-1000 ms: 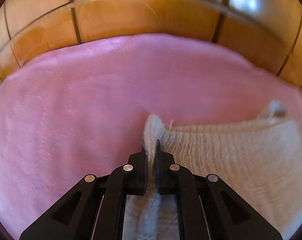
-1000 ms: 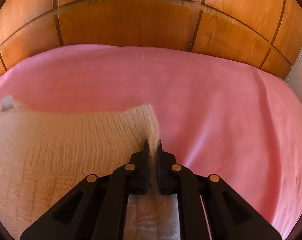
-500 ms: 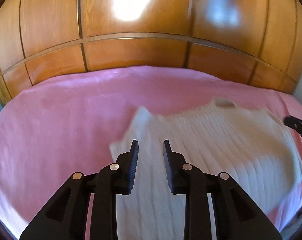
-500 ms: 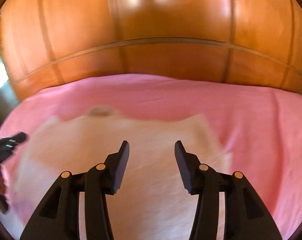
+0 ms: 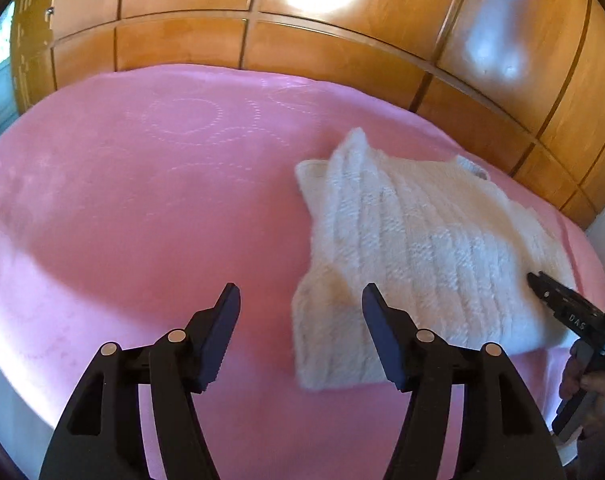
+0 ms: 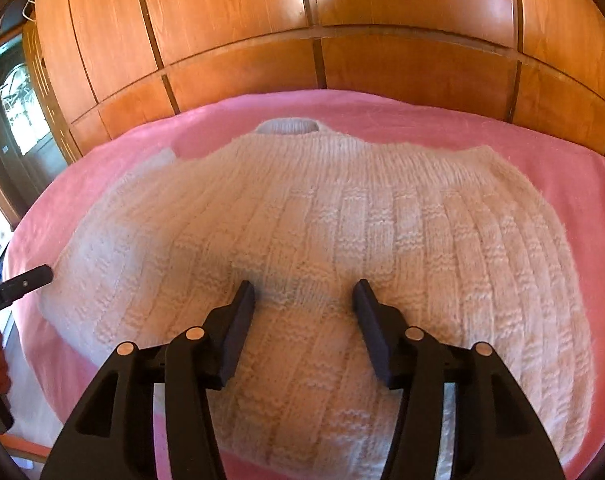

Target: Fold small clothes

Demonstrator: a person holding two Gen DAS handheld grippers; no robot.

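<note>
A cream knitted sweater [image 6: 342, 232] lies spread flat on the pink bedspread [image 5: 142, 208], its collar [image 6: 288, 126] at the far side. My right gripper [image 6: 302, 288] hangs over the sweater's lower middle. Its jaws are opening, with nothing held between them. My left gripper [image 5: 298, 292] hovers over the sweater's [image 5: 414, 248] near left corner and the bare cover. Its jaws are opening too and grip nothing. One finger of the right gripper [image 5: 558, 300] shows at the sweater's right edge. A finger of the left gripper [image 6: 22, 282] shows at its left edge.
Glossy wooden wardrobe panels [image 5: 342, 56] rise right behind the bed. A glazed door [image 6: 18, 112] stands at the far left. A person's hand [image 5: 590, 384] holds the right gripper's handle. The bed's near edge drops off at the lower left [image 5: 6, 392].
Both grippers were shut on the sweater's upper corners. They let go, opened wide and drew back and up, so the whole sweater now shows lying flat.
</note>
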